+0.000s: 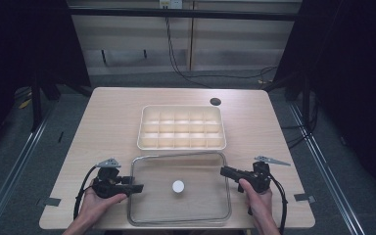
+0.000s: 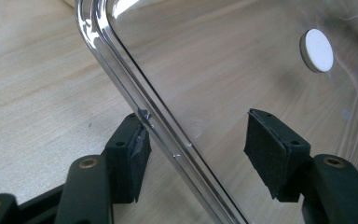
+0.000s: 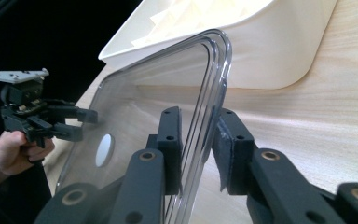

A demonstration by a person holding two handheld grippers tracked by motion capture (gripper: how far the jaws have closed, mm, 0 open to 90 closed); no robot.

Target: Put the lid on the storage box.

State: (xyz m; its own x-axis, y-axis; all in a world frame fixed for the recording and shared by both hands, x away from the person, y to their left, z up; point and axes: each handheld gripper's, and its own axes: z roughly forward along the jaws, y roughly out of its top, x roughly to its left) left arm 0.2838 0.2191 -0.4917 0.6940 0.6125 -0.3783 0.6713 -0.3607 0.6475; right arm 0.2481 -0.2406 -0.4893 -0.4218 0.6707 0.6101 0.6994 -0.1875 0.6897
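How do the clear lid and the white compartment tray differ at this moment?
The clear lid is transparent and flat, with a white round knob; the white compartment tray is opaque, deep and divided into cells. The lid lies nearer the person, with the left gripper and right gripper straddling its edges; the tray lies farther back, untouched. Both are rounded rectangles on the table.

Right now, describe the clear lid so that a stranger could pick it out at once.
On the wooden table, nearer the person than the cream compartment tray, lies the clear lid, between the left gripper and the right gripper. Unlike the opaque, divided tray, it is a see-through rounded rectangle with one white round knob at its middle.
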